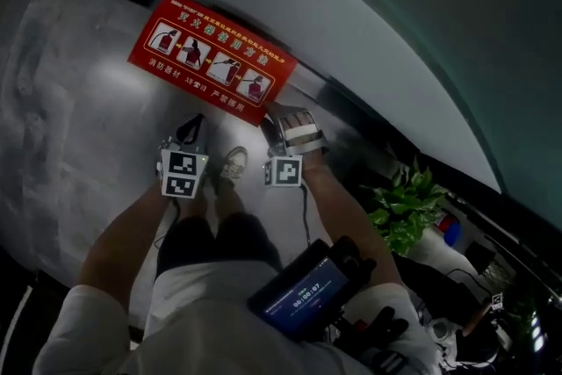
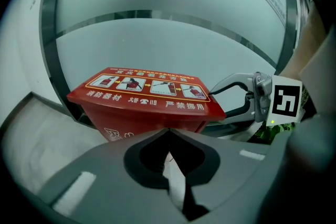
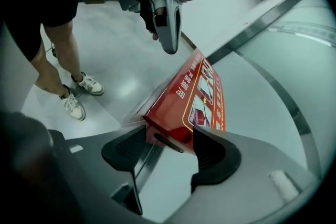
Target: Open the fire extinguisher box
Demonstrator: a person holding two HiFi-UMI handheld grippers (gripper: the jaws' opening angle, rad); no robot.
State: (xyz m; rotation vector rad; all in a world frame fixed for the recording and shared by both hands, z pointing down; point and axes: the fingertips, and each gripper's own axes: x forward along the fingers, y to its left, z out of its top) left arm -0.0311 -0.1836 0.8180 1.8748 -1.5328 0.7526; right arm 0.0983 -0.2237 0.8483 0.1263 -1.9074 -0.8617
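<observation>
Head view: high, steeply down, fire extinguisher box (image 1: 211,57) beyond feet (image 1: 233,162). Left gripper view: low, close, facing box front, right gripper (image 2: 220,102) at side. Right gripper view: closest, at box end, left gripper (image 3: 169,44) above. All share box.

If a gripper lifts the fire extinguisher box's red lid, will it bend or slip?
The red lid looks flat and straight-edged, so probably stiff. Its smooth face may slip when pinched. The box stands low and wide, so tipping seems unlikely.

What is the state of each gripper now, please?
Left gripper: closed, empty.
Right gripper: open; the end of the red fire extinguisher box shows between its jaws, not gripped.
</observation>
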